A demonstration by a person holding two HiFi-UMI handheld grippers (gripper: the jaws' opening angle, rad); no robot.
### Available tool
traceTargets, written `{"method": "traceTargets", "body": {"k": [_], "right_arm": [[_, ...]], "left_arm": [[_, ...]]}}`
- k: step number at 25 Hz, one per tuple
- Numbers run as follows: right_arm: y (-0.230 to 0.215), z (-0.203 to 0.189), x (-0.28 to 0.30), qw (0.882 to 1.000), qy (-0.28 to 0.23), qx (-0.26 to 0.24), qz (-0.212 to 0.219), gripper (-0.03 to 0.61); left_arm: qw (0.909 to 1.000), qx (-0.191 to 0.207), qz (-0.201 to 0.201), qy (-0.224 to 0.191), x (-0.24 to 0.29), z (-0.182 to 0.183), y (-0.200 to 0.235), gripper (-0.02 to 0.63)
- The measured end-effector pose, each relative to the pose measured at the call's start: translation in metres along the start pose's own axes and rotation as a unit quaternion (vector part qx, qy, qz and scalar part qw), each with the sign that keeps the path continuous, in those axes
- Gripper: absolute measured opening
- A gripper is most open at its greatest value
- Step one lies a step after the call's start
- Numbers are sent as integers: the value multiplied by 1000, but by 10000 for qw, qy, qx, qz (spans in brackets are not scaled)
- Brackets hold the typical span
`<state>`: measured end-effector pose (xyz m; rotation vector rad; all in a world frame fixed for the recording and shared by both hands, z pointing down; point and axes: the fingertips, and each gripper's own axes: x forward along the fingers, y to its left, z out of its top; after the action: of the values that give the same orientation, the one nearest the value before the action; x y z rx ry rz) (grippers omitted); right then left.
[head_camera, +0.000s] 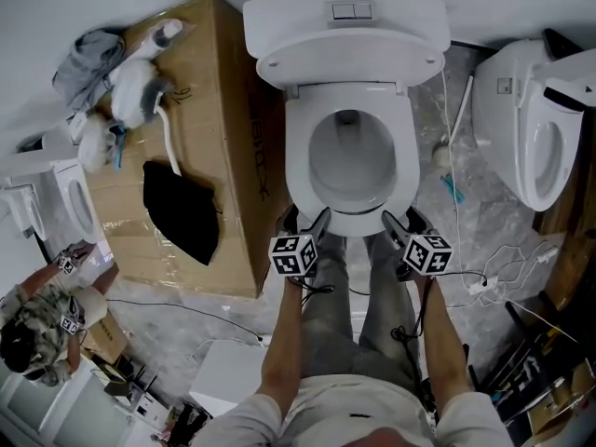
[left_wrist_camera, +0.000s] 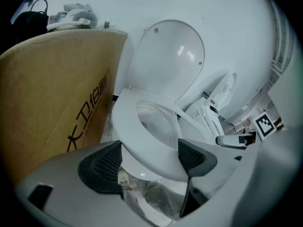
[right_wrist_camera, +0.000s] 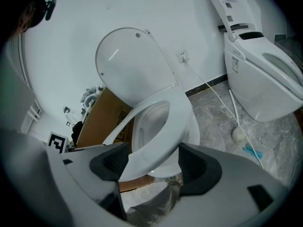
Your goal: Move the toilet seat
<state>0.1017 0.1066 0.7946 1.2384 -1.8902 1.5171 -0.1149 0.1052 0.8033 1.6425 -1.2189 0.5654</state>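
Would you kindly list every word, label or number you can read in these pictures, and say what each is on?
"大卫": dark print on the side of the cardboard box, seen in the left gripper view; the characters after it are not clear enough to read.
Print on that box's side in the head view: too blurred to read.
Label on the second toilet's raised lid: too small to read.

The second toilet [head_camera: 540,128] is cut off by the head view's right edge.
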Motion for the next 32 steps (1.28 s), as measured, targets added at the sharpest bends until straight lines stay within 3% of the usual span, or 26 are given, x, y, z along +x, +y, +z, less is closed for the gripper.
{"method": "traceTargets", "body": {"k": [25,29,32], "right_arm": [[42,70,-40,9975,-647,86,260,348],[47,80,-45,9964,-771,188,287,348],[51,92,-49,9944,-945,318,340,348]], "left_arm": [[9958,-451,-45,-799,-42,77,-29,364],[9940,199,315,-1026,-52,95,-34,364],[9924,261,257,-1174,-56,109,-38,364]]}}
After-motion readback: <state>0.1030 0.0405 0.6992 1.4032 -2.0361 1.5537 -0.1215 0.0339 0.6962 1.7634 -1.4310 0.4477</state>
